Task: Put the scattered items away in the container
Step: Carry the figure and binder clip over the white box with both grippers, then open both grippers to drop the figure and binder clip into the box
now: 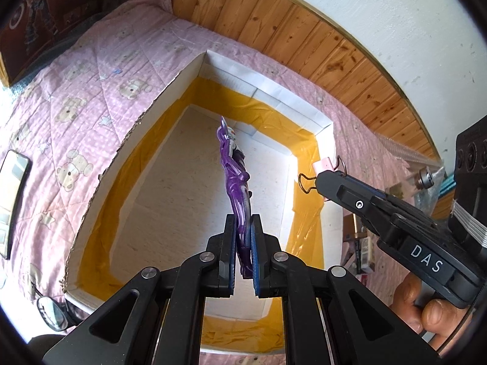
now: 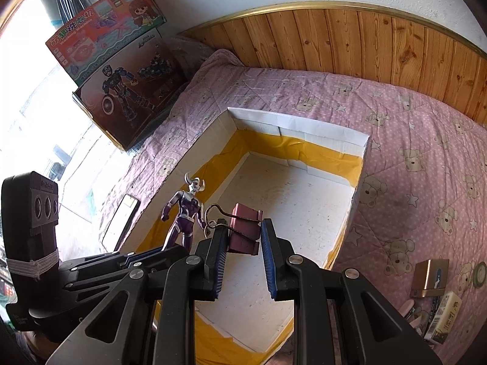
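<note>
A white open box lined with yellow tape (image 1: pixel 307 118) (image 2: pixel 362 140) sits on the pink bear quilt. My left gripper (image 1: pixel 243 222) is shut on the legs of a purple horned toy figure (image 1: pixel 236 173), held above the box floor; the figure also shows in the right wrist view (image 2: pixel 185 210). My right gripper (image 2: pixel 243 228) is shut on a pink binder clip (image 2: pixel 243 228), above the box's near part. In the left wrist view that clip (image 1: pixel 324 164) hangs at the right gripper's tip over the box's right wall.
A phone (image 1: pixel 12 200) (image 2: pixel 121 225) lies on the quilt left of the box. Glasses (image 1: pixel 51 311) lie near the box's front left corner. Toy boxes (image 2: pixel 121 70) stand at the bed's far left. A gold card box (image 2: pixel 430 278), packets and tape roll lie at right.
</note>
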A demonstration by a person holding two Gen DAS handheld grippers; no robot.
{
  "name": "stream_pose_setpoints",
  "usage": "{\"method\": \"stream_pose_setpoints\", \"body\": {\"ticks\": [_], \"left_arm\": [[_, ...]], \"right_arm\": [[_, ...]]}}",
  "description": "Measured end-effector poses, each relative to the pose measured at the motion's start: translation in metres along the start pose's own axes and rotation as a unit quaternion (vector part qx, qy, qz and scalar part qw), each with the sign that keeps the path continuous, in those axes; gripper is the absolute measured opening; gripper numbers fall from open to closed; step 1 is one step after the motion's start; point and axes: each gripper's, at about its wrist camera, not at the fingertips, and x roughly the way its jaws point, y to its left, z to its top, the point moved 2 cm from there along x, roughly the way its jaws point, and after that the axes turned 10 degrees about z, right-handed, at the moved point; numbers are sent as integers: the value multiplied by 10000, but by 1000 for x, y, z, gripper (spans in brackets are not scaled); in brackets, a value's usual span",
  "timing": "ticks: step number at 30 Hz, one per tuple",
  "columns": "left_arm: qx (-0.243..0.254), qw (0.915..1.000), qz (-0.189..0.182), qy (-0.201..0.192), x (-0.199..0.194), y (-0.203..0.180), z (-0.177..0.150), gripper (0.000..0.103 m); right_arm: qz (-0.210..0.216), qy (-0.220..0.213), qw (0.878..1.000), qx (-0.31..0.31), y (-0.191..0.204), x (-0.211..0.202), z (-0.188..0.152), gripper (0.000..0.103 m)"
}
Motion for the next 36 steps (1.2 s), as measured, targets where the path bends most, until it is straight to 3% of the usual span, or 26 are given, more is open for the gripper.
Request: {"method": "stream_pose_setpoints", "body": {"ticks": [19,30,36], "left_arm": [[-26,9973,159,720,39,-5,35,8],[0,9956,322,881,63,-15,71,8],[167,9942,502,941,84,-23,80,9]], "right_arm": [[-266,664,9972,203,-36,52,24,23],[-418,1023,9923,560,-62,77,37,23],[-677,1161,9899,454,-63,87,44,24]]}}
